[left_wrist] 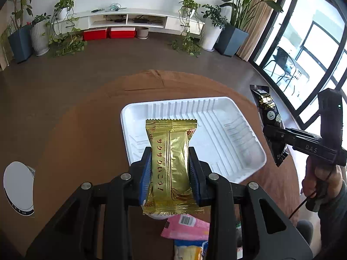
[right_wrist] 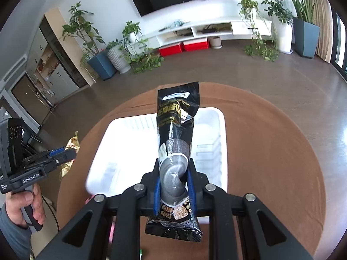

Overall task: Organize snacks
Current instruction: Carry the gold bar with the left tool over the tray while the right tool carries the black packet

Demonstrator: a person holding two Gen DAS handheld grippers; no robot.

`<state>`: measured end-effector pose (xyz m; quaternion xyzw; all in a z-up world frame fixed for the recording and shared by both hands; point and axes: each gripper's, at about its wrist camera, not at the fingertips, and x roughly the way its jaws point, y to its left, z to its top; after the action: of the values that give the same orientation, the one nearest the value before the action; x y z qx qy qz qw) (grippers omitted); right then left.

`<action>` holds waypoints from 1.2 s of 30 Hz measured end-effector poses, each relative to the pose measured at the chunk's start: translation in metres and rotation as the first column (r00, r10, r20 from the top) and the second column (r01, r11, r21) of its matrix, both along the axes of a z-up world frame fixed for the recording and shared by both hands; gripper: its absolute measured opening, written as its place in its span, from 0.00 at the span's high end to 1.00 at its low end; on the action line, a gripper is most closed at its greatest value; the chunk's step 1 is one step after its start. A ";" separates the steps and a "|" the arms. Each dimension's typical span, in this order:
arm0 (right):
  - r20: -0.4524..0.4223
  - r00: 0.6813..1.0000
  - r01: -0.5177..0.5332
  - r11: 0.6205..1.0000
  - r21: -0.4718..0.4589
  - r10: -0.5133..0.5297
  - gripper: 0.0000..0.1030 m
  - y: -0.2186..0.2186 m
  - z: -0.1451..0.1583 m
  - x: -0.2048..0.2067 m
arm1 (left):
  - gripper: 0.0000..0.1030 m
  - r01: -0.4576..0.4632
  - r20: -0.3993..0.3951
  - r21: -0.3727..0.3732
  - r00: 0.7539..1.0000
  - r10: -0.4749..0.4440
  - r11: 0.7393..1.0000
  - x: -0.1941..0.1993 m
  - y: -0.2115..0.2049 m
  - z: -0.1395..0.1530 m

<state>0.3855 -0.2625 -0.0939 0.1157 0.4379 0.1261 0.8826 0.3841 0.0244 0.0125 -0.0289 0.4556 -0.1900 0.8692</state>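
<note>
Below the left gripper (left_wrist: 170, 169), its own black arms hide most of a pink packet (left_wrist: 186, 229) and a yellow-and-blue one (left_wrist: 190, 252); what these hold is hard to tell. Its blue-padded fingers (left_wrist: 145, 173) press both long sides of a gold foil snack (left_wrist: 171, 164), a crinkly rectangular wrapper with zigzag ends and red lettering, held out over the near left part of the white tray (left_wrist: 229, 127).

Ahead lies that tray, a ribbed, shallow plastic rectangle with rounded corners, its floor bare, resting on a round brown table (left_wrist: 86, 130) whose far edge curves just beyond it. Off to the left, a white disc (left_wrist: 18, 188) is cut by the frame edge.

To the right, the right gripper (right_wrist: 173, 179) clamps a tall, glossy black snack pouch (right_wrist: 176, 151) near its lower end; the pouch rises in front of the tray's middle and covers part of it. From the right wrist view, table surface lies open to the right of the tray, and the left hand (right_wrist: 21, 205) grips its handle at the left.
</note>
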 end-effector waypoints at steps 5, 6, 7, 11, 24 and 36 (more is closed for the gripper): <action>-0.052 0.999 -0.014 0.999 -0.047 0.011 0.78 0.010 -0.021 0.023 | 0.72 -0.008 -0.058 0.045 0.998 0.011 0.999 0.028 -0.016 -0.046; -0.060 0.998 -0.013 0.999 -0.050 0.010 0.78 0.010 -0.025 0.025 | 0.72 -0.007 -0.062 0.059 0.998 0.010 0.998 0.031 -0.020 -0.052; -0.070 0.998 -0.011 0.998 -0.054 0.007 0.78 0.009 -0.029 0.027 | 0.72 -0.004 -0.069 0.073 0.998 0.009 0.997 0.036 -0.023 -0.059; -0.095 0.995 -0.017 0.994 -0.112 0.006 0.78 0.011 -0.043 0.030 | 0.72 0.023 -0.076 0.119 0.997 -0.014 0.993 0.040 -0.040 -0.085; -0.152 0.988 -0.014 0.990 -0.139 -0.007 0.78 0.012 -0.065 0.019 | 0.71 0.059 -0.083 0.205 0.996 -0.042 0.977 0.064 -0.065 -0.126; -0.143 0.989 0.006 0.990 -0.138 -0.025 0.78 0.010 -0.064 0.030 | 0.71 0.071 -0.106 0.207 0.993 -0.049 0.976 0.064 -0.071 -0.144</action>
<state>0.4154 -0.2526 -0.1578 0.0670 0.5072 0.0802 0.8555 0.4485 -0.0466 -0.1315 0.0673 0.5170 -0.1653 0.8372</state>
